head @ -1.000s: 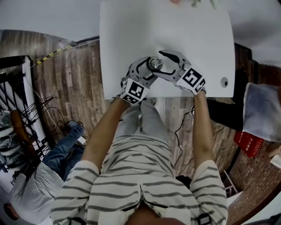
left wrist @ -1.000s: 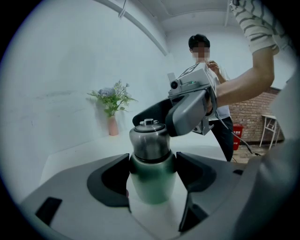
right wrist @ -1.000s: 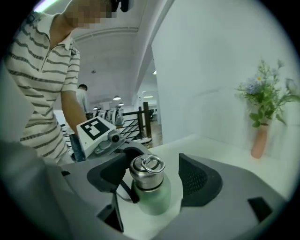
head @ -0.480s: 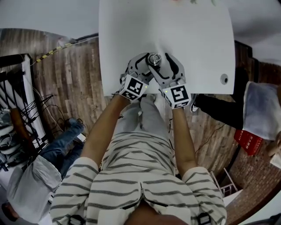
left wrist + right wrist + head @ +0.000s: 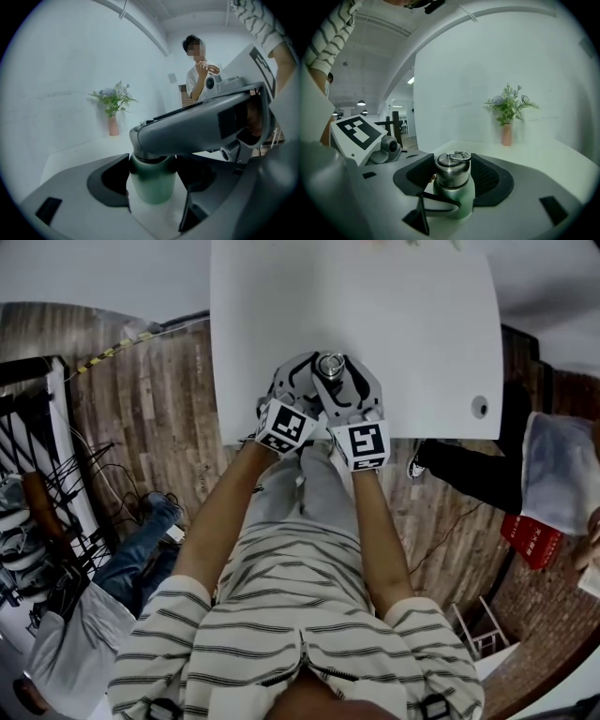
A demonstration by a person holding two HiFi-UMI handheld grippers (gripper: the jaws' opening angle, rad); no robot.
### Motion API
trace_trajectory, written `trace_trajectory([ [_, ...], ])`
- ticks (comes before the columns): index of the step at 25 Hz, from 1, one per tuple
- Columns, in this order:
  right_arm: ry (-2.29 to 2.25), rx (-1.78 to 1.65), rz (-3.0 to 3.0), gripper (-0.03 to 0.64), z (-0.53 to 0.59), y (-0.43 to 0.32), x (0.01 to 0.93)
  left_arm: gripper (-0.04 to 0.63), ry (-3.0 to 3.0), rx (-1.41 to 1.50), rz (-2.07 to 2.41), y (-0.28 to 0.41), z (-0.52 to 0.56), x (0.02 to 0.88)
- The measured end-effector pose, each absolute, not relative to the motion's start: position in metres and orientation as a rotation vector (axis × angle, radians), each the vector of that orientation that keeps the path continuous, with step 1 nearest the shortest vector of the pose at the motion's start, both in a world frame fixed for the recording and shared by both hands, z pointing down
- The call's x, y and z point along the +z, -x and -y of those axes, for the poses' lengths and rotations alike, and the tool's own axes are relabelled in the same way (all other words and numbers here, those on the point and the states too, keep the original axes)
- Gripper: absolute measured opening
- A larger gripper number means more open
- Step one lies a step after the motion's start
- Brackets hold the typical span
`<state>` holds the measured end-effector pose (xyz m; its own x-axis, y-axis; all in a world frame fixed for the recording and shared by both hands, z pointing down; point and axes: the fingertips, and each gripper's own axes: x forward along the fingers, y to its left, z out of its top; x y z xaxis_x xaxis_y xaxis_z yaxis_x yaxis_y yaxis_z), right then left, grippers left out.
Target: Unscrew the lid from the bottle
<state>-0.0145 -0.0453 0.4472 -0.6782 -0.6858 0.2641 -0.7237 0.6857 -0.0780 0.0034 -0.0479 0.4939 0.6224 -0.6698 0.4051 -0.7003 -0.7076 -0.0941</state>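
The steel lid (image 5: 452, 169), with a wire ring lying on its top, sits between the pads of the right gripper (image 5: 453, 177). Those jaws have just been closing, and both black pads now appear to meet the lid's sides, so I read it as pinched. Directly below the lid, the green bottle (image 5: 152, 185) stands upright between the jaws of the left gripper (image 5: 151, 179), whose pads press on its body from either side, just under the shoulder.

To do the turn well, the left grip should hold the body dead against twist while the right hand rolls about the bottle's own upright axis. The right pads belong squarely on the lid's straight wall, above the seam. If they catch the green shoulder, the two grippers will only fight each other. A tilted wrist would probably drag the bottle sideways instead of loosening the thread.

Only the right gripper view shows the lid, its ring and the seam with the body. In the left gripper view the lid is hidden under the right gripper's grey body, which crosses just above the left jaws. That view shows the grip on the body instead, and a person standing far beyond the jaws. The head view shows both grippers meeting over the bottle near the near edge of the white table (image 5: 422, 315). A vase of flowers (image 5: 506, 133) stands well beyond the right jaws.
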Motion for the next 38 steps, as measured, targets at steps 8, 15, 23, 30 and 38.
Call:
trace_trajectory([
  [8,-0.956,0.197,2.727,0.244,0.043,0.016,0.448,0.31,-2.766,0.648,1.161,0.0,0.047,0.495],
  [15,-0.6,0.156,2.826,0.244,0.043,0.015,0.448,0.31,-2.781,0.634,1.161,-0.003,0.049,0.494],
  [23,-0.207,0.148,2.873,0.242,0.039,0.016,0.447,0.31,-2.785,0.629,1.154,-0.003,0.048,0.492],
  [30,-0.034,0.077,2.798,0.244,0.038,0.016,0.455,0.31,-2.779,0.638,1.144,-0.003,0.047,0.5],
  [38,-0.259,0.096,2.809,0.25,0.038,0.017,0.443,0.31,-2.783,0.633,1.147,-0.003,0.046,0.496],
])
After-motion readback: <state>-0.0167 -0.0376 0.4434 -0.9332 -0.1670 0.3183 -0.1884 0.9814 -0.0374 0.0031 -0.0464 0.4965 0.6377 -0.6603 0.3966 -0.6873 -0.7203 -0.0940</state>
